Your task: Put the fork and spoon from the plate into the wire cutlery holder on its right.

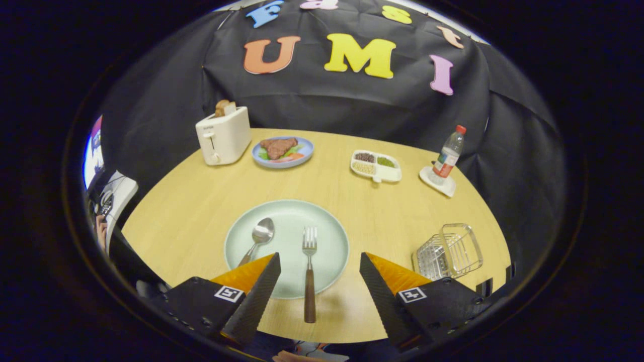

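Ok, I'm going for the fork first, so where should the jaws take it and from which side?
Probably by the brown handle of the fork, from above. It lies flat between the open gripper, handle overhanging the plate onto the table, so the jaws can close across its narrow sides.

**A round wooden table, laid out for a meal**

The light wood table (201, 201) carries a pale green plate (322, 241) at its near edge, with a wire cutlery holder (449, 251) to the plate's right. Along the far side stand a white toaster (223, 136), a blue plate of food (282, 151), a white divided dish (376, 166), and a bottle (449, 153) upright on a white coaster (437, 182).
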The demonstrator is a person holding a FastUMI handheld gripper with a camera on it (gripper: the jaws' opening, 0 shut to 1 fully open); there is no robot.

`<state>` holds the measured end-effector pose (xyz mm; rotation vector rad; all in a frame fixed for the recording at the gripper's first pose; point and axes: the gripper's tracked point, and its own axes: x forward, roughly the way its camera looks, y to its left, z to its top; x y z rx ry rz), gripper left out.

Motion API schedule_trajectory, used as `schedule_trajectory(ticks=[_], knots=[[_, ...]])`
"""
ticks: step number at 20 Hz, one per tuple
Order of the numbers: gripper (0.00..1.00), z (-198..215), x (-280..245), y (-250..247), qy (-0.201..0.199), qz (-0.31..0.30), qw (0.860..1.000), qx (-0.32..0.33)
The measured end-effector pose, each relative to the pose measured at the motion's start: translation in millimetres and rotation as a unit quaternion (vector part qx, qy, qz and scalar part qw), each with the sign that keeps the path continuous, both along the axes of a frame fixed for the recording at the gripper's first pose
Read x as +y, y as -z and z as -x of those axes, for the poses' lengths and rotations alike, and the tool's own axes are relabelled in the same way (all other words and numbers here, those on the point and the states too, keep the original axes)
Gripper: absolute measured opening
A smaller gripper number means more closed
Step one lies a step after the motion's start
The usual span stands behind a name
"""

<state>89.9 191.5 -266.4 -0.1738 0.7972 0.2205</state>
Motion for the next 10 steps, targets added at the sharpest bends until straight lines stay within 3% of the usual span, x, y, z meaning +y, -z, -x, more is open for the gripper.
schedule_trajectory(ticks=[7,9,10], knots=[[0.93,-5,24,42,-0.009,-0.007,0.994,0.105],[0.73,-5,32,50,-0.002,-0.018,0.991,0.133],[0.70,-6,34,56,0.000,-0.021,0.989,0.148]])
